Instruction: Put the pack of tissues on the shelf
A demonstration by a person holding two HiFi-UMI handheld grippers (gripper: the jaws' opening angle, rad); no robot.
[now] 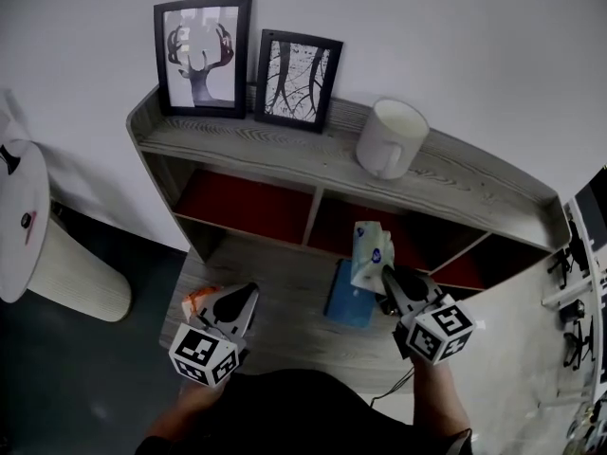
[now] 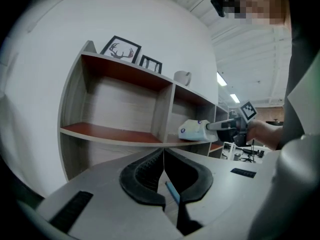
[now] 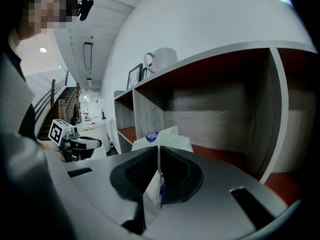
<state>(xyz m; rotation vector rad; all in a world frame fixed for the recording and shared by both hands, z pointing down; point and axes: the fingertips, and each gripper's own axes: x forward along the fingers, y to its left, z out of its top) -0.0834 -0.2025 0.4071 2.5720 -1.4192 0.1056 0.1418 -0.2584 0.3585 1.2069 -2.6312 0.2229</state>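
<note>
**Tissues pinched at the shelf's open front**

A grey wooden shelf [image 1: 474, 183] with red-lined compartments stands against a white wall. To its left is a round white table [image 1: 19, 226]. Two black picture frames lean on the shelf's top: the bigger one [image 1: 202, 55] shows antlers, the smaller one [image 1: 299, 79] dark branches. A white mug [image 1: 391, 137] stands further right on the same top, well apart from the frames.

A flat blue thing [image 1: 349, 300] lies on the lower board, just below the pack of tissues [image 1: 370, 254].

The pack is off the board, held upright in front of the compartment just right of the divider. From the left gripper view it sits level with the front edge of the red shelf board. Whether it touches that board cannot be told.

The right gripper [image 1: 384, 275] has its jaws pressed onto a thin edge of the pack [image 3: 162, 141], which sticks out forward past the tips.

The left gripper [image 1: 237, 301] hangs low over the lower board, well apart from the pack. Its jaws are pressed together with nothing between them. Something orange [image 1: 194, 299] shows just beside it.
</note>
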